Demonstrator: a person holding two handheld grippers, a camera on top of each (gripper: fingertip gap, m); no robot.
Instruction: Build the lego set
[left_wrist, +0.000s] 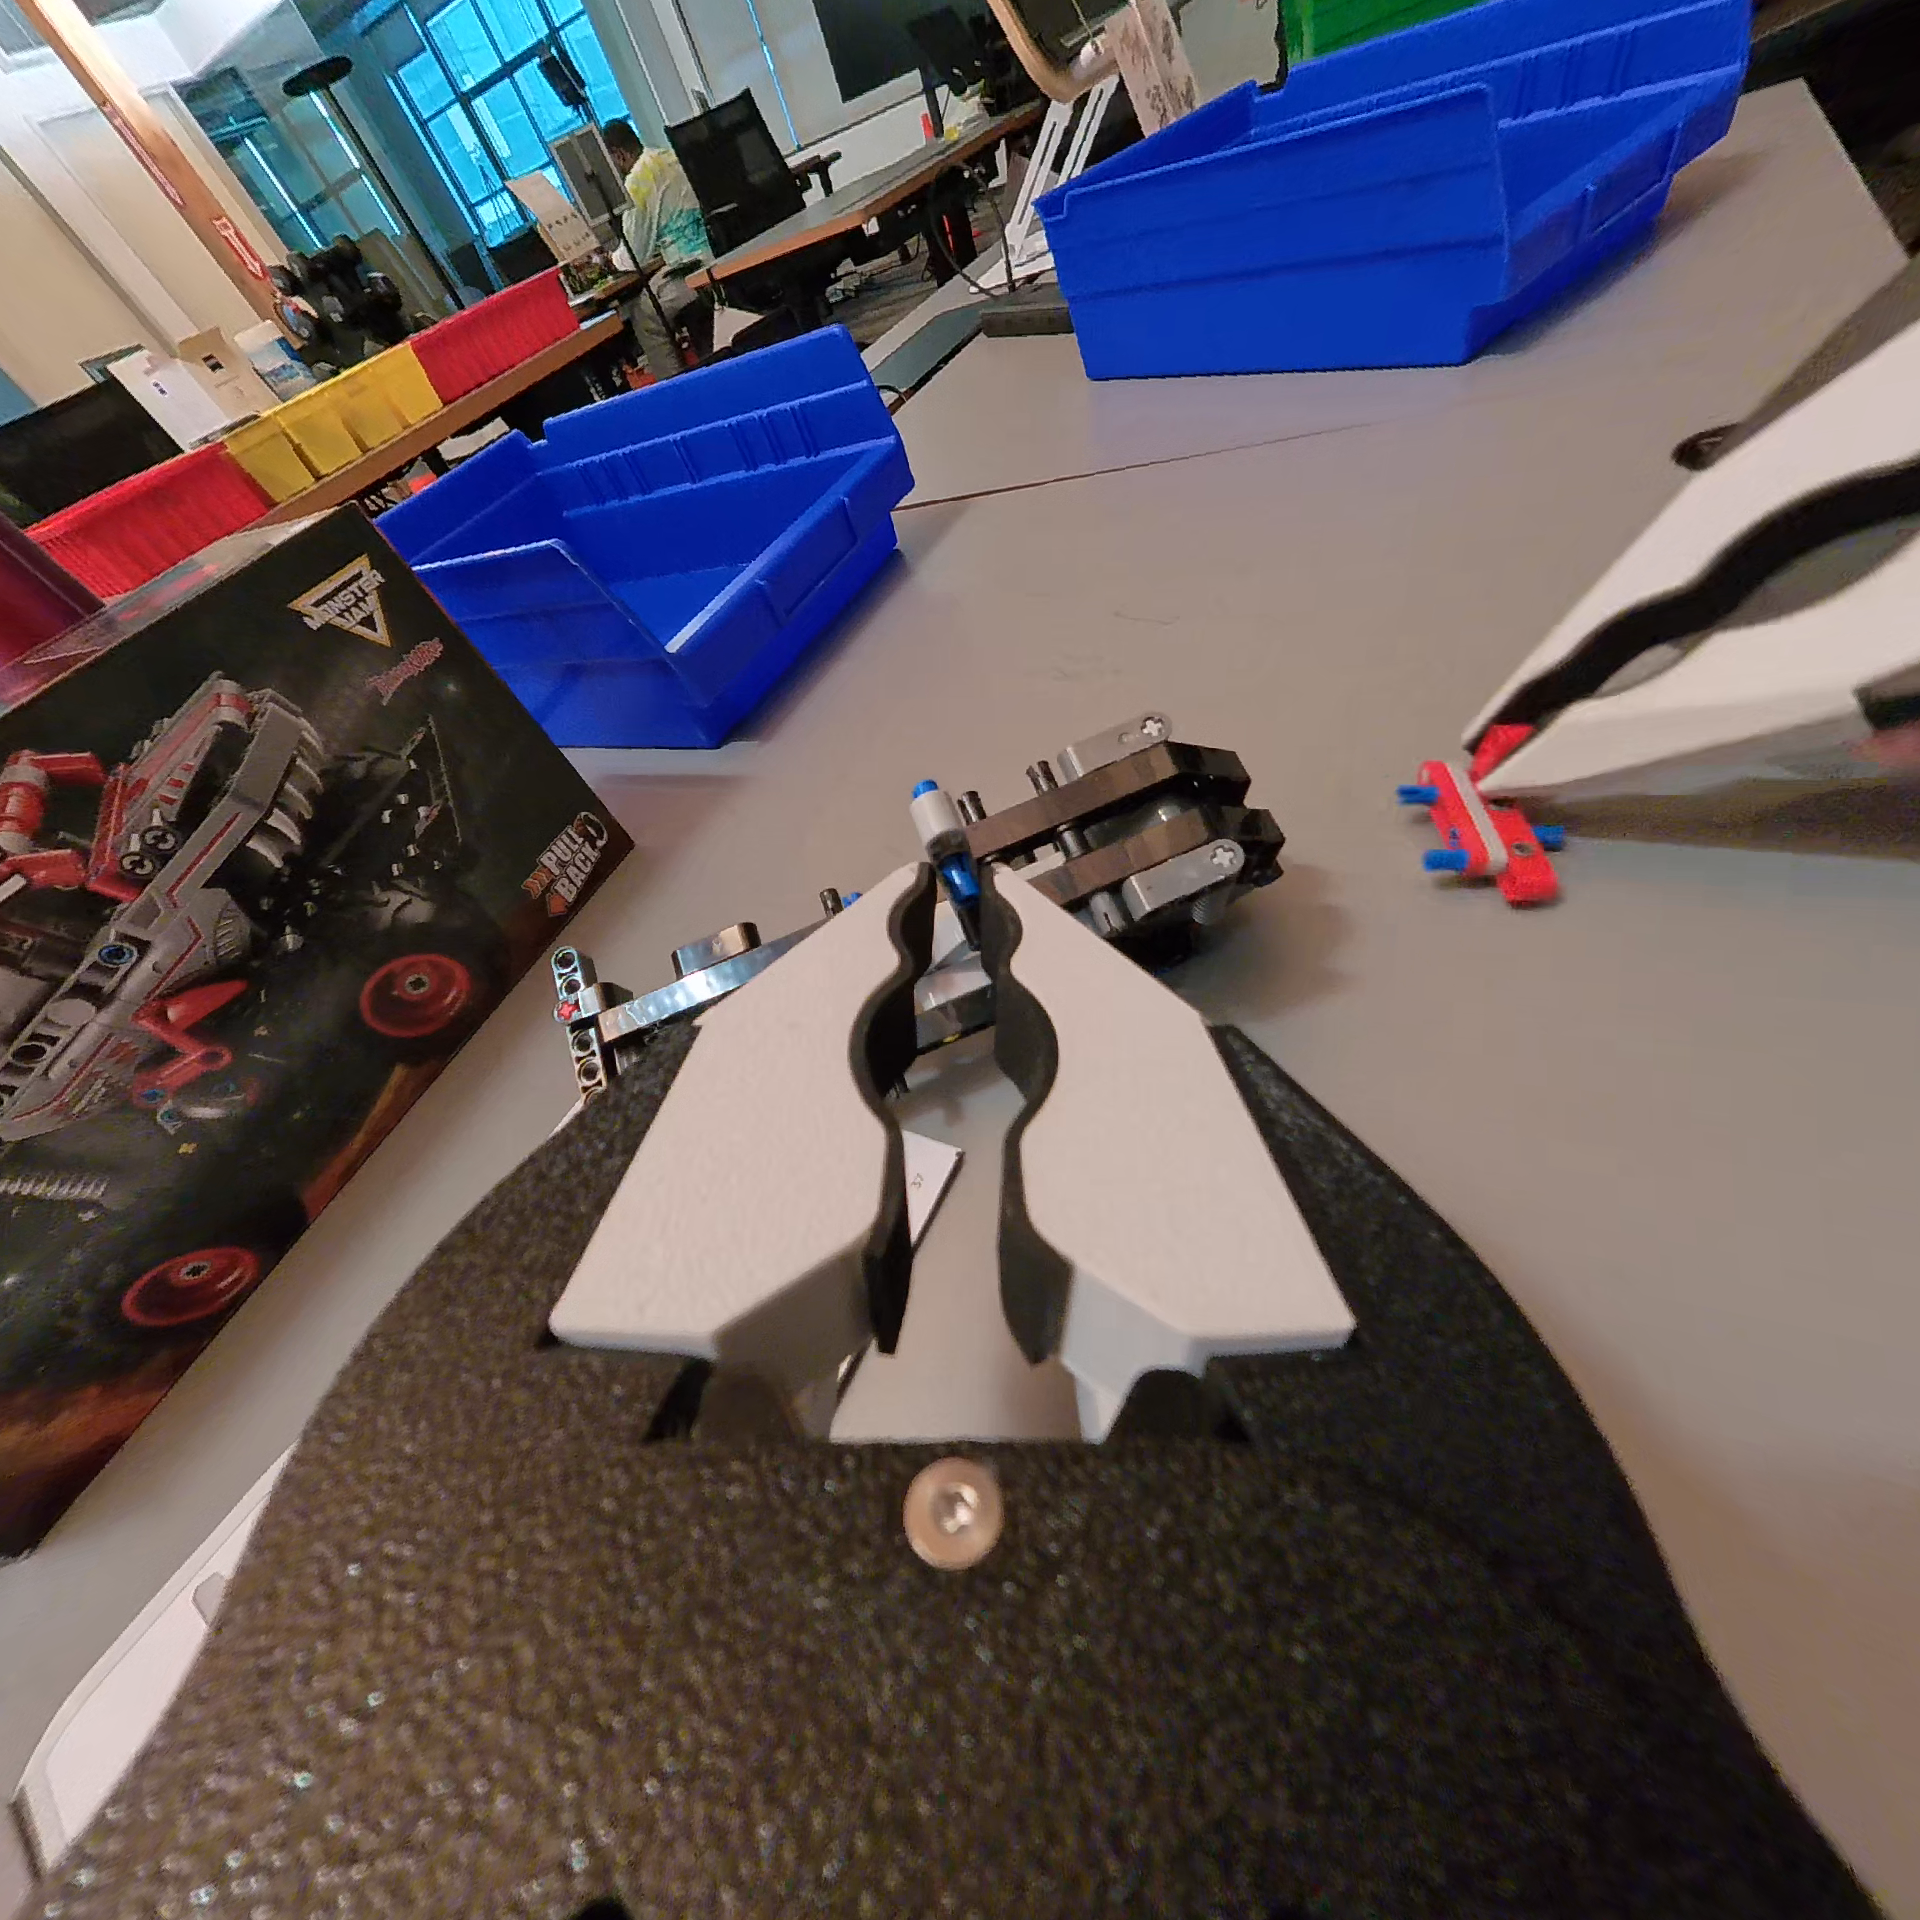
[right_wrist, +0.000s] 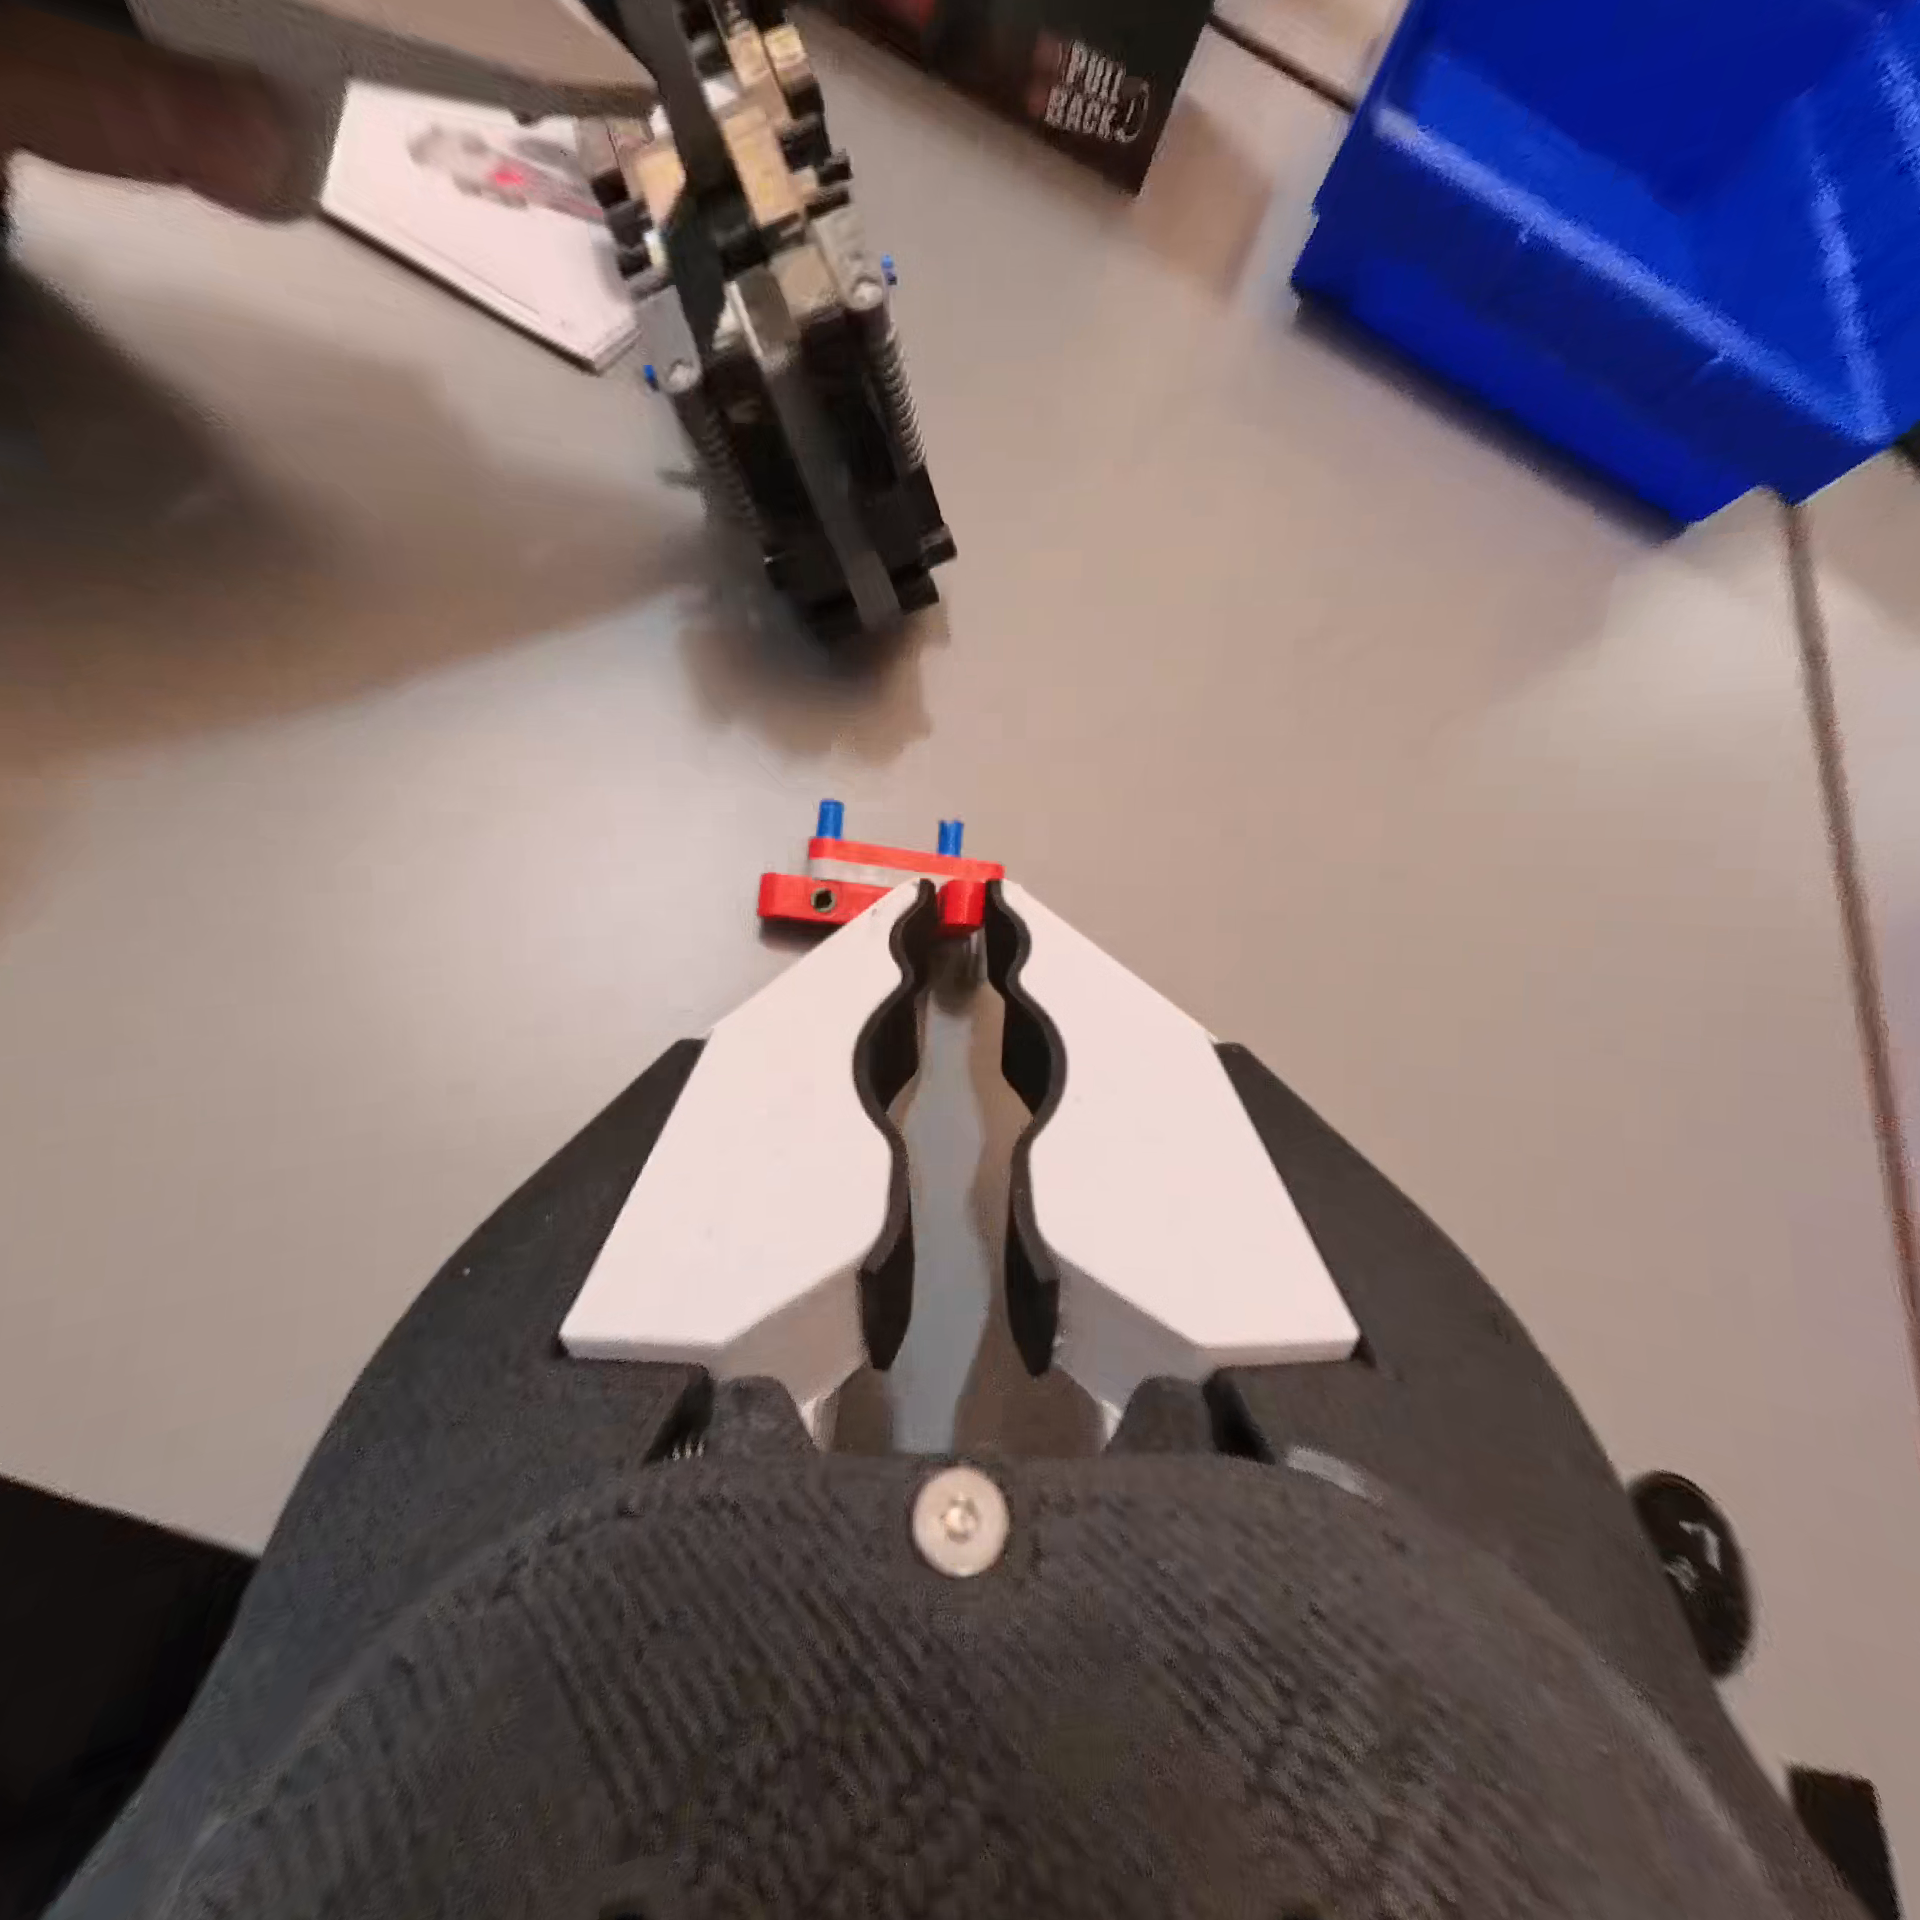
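A black and grey Lego chassis (left_wrist: 1132, 831) with springs lies on the grey table (left_wrist: 1403, 1195). My left gripper (left_wrist: 958, 881) is shut on it at a blue and white connector on its near end. The chassis also shows in the right wrist view (right_wrist: 810, 416), where one of the left gripper's fingers (right_wrist: 436, 52) reaches it from the top left. My right gripper (right_wrist: 956, 896) is shut on one end of a small red piece with blue pins (right_wrist: 883, 864), low at the table. In the left wrist view this gripper (left_wrist: 1475, 764) and the red piece (left_wrist: 1486, 842) are right of the chassis.
The Lego box (left_wrist: 239, 935) stands at the left. A blue bin (left_wrist: 665, 582) sits behind the chassis and a bigger blue bin (left_wrist: 1351, 239) farther back. A white instruction booklet (right_wrist: 468, 229) lies by the chassis. Another blue bin (right_wrist: 1621, 270) is at the right. One gripper's finger ends stand about 15 cm off the other's.
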